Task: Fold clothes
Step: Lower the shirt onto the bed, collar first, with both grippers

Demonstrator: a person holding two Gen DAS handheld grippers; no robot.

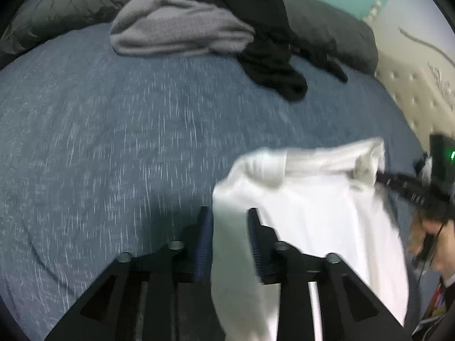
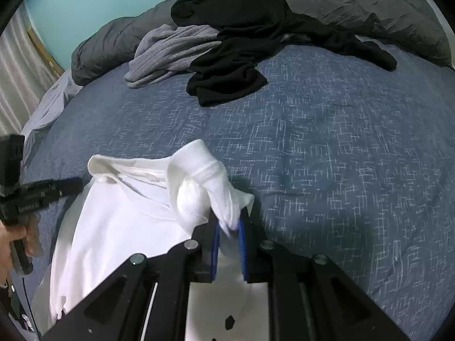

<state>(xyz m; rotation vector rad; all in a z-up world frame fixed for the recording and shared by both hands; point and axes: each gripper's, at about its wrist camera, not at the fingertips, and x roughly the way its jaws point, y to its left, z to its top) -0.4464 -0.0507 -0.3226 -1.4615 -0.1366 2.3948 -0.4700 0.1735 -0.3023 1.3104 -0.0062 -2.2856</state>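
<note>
White shirt [image 2: 119, 221] hangs between both jaws; right pinching, left parted.

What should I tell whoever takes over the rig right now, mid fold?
Left gripper: jaws open, white shirt between them, not pinched.
Right gripper: jaws shut on the shirt's bunched sleeve.
The shirt hangs low at the near edge of the blue bedspread, not yet spread flat.
Grey garment and black garment lie heaped at the far side, untouched.
Done: nothing folded. Left: all three.
</note>
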